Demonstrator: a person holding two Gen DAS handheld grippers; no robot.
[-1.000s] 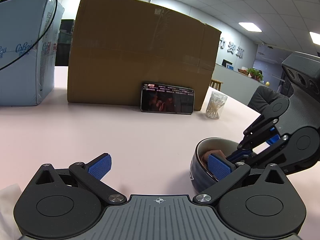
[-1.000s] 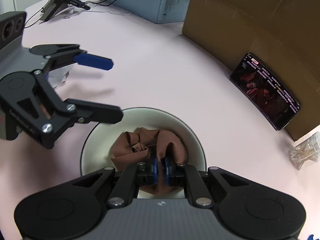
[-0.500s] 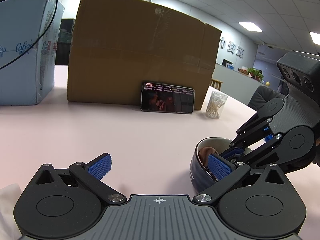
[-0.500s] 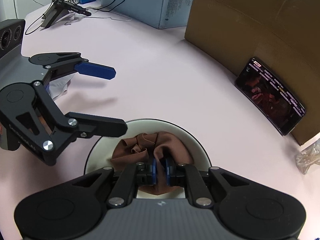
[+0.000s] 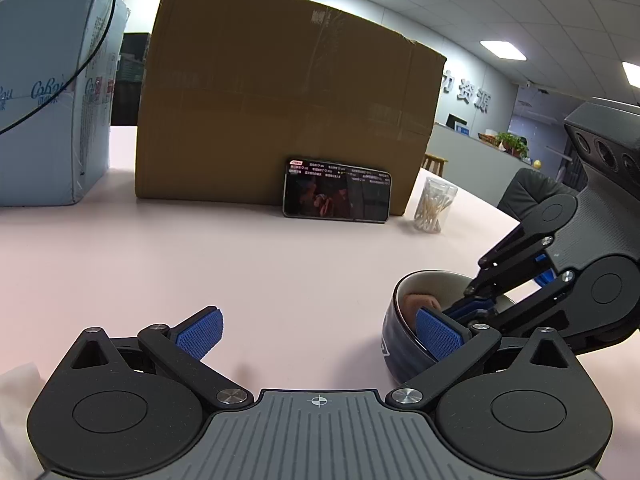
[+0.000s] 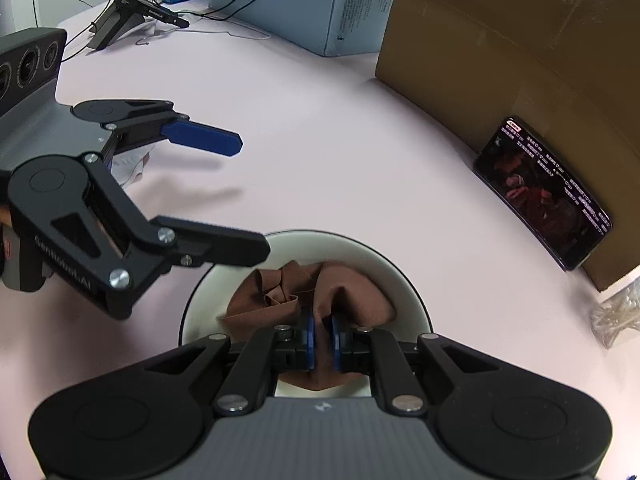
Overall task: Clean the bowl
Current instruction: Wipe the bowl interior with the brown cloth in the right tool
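Note:
A bowl [image 6: 416, 296], dark blue outside [image 5: 396, 344] and white inside, stands on the pink table. A crumpled brown cloth [image 6: 280, 292] lies in it, showing as a lump [image 5: 420, 304] in the left wrist view. My right gripper [image 6: 323, 338] points steeply down into the bowl and is shut on a fold of the cloth; it also shows from the side [image 5: 476, 312]. My left gripper [image 5: 320, 334] is open with nothing between its fingers. Its right finger [image 6: 224, 246] lies at the bowl's near-left rim; I cannot tell whether it touches.
A big cardboard box [image 5: 280, 120] stands at the back with a lit phone [image 5: 336, 196] leaning on it and a jar of cotton swabs [image 5: 434, 208] beside. A light blue carton [image 5: 48, 120], cables and a black stand [image 6: 120, 12] are far left. White tissue [image 5: 16, 392] lies by my left gripper.
The cloth's folds have shifted slightly inside the bowl under the right gripper. Both grippers keep their places, and the left stays open.

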